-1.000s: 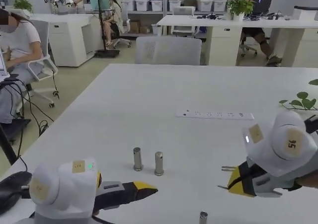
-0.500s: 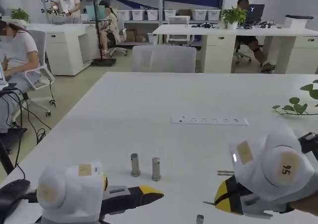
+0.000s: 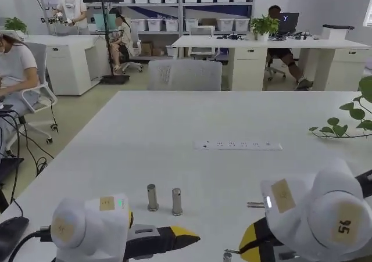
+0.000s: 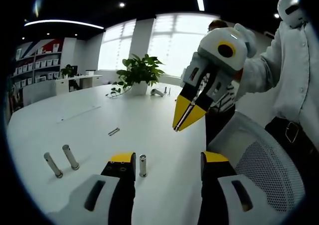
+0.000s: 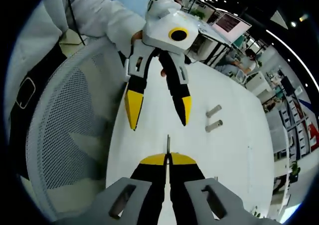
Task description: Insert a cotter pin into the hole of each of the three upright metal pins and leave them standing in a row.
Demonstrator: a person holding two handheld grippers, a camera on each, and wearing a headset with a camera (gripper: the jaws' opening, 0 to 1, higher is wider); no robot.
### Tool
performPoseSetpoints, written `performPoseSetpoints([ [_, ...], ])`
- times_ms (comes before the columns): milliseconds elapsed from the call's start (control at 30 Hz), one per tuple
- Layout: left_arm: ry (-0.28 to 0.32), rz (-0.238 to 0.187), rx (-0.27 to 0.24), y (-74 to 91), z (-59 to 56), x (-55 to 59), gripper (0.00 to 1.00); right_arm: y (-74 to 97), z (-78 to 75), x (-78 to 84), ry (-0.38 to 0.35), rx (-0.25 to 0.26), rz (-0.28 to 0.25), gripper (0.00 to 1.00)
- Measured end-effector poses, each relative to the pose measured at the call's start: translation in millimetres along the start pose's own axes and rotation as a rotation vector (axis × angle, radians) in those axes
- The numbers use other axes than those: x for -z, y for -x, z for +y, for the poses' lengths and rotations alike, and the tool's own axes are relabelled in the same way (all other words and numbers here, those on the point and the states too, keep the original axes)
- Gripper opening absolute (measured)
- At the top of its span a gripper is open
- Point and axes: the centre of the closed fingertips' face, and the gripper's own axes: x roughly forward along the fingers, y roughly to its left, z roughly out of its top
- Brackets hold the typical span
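Right claw (image 5: pixel 168 157) is clamped on a thin cotter pin (image 5: pixel 168 142), which is seen poking out past the tips. Left claw (image 4: pixel 168 159) is held wide apart, nothing gripped. First metal pin (image 3: pixel 152 197) and second metal pin (image 3: pixel 176 201) are stood upright side by side on the tabletop (image 3: pixel 174 128). Third metal pin (image 3: pixel 227 256) is stood apart from them, near the right claw. Spare cotter pin (image 3: pixel 254 204) is laid flat further out, power strip (image 3: pixel 238 146) beyond it.

Left hand-held gripper (image 5: pixel 158 125) jaws spread; right hand-held gripper (image 4: pixel 179 125) pinched on cotter pin (image 5: pixel 168 144); tips face each other.
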Motion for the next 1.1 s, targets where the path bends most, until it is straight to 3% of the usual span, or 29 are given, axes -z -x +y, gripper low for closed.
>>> performPoseSetpoints([
  [433,0.008,-0.017,0.015,-8.1,6.0,-19.8,0.38,-3.4,-13.9,4.0,0.006,0.025,0.016,0.02],
  [933,0.013,-0.015,0.027,-15.8,10.5,-22.0,0.35,-5.2,-22.7,3.3,0.031,0.081,0.025,0.02],
  [1100,0.027,-0.016,0.026,-16.7,11.8,-23.4,0.29,-4.6,-23.5,2.0,0.040,0.088,0.023,0.02],
])
